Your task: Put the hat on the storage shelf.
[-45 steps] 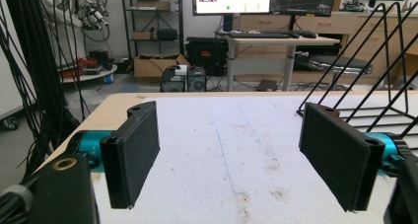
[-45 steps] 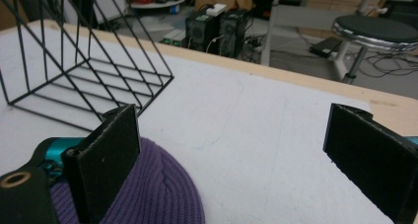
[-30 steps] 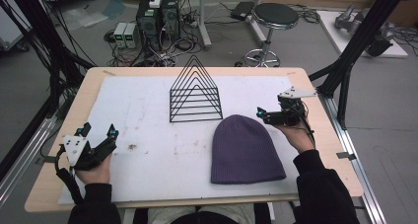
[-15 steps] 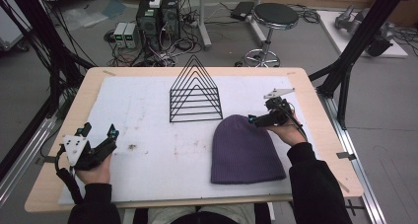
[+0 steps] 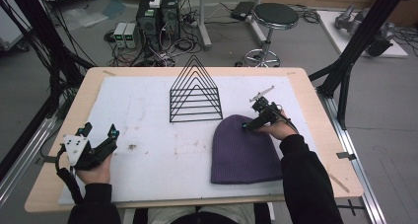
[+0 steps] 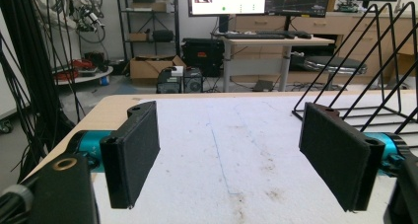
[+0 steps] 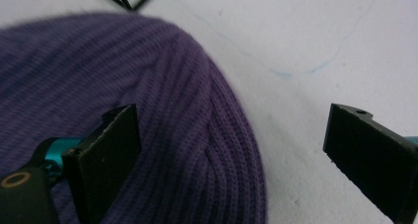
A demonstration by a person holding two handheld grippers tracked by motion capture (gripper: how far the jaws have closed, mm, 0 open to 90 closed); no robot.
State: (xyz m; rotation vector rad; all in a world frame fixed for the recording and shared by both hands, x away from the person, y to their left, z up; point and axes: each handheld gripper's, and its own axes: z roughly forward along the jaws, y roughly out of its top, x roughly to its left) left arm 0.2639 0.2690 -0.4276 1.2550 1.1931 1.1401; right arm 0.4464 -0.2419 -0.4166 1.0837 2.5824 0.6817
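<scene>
A purple knitted beanie [image 5: 244, 152] lies flat on the white mat [image 5: 148, 115], right of centre. My right gripper [image 5: 248, 126] hovers low over the beanie's rounded top edge, open, one jaw above the knit and the other above the mat beside it. In the right gripper view the beanie [image 7: 162, 135] lies under the gap of the right gripper [image 7: 231, 155], whose jaws stand wide apart. My left gripper [image 5: 101, 131] rests near the table's front left, open and holding nothing. In its own view the left gripper [image 6: 229, 160] points across bare mat.
A black wire rack [image 5: 194, 93] of triangular dividers stands at the back middle of the mat; it also shows at the right as the rack [image 6: 374, 66]. The wooden table edge [image 5: 197, 71] borders the mat. Black frame poles, a stool and computers stand beyond the table.
My right gripper has moved left and down from the table's right side onto the top edge of the beanie. The left gripper has stayed put.
</scene>
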